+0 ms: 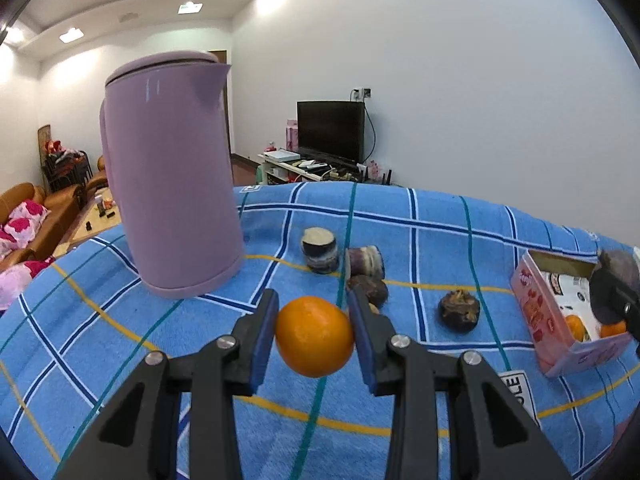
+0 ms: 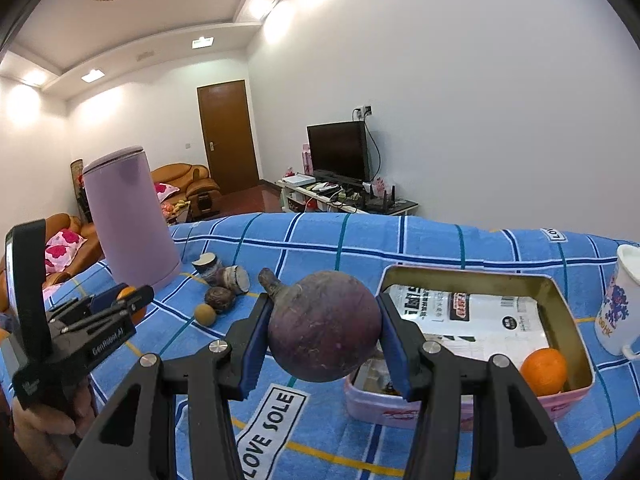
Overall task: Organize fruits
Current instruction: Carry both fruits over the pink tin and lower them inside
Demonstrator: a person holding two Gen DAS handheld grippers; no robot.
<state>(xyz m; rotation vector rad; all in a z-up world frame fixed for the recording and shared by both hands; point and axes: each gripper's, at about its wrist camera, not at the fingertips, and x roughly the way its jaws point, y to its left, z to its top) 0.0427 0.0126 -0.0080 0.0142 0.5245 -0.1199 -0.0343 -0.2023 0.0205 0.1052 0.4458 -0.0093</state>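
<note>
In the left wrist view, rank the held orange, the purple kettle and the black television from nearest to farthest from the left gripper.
1. Orange: clamped between the left gripper pads.
2. Purple kettle: upright on the blue cloth, ahead and left.
3. Black television: across the room by the far wall.

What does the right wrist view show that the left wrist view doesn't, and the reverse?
Only the right wrist view: the white mug beside the pink box, the box's printed lining, a small tan ball, and the brown door.

Only the left wrist view: the kettle's spout, and the left gripper close up, shut on an orange.

Both: the purple kettle, blue plaid cloth, cut dark pieces, an orange already in the box, the television, and the right gripper shut on a dark purple round fruit.
</note>
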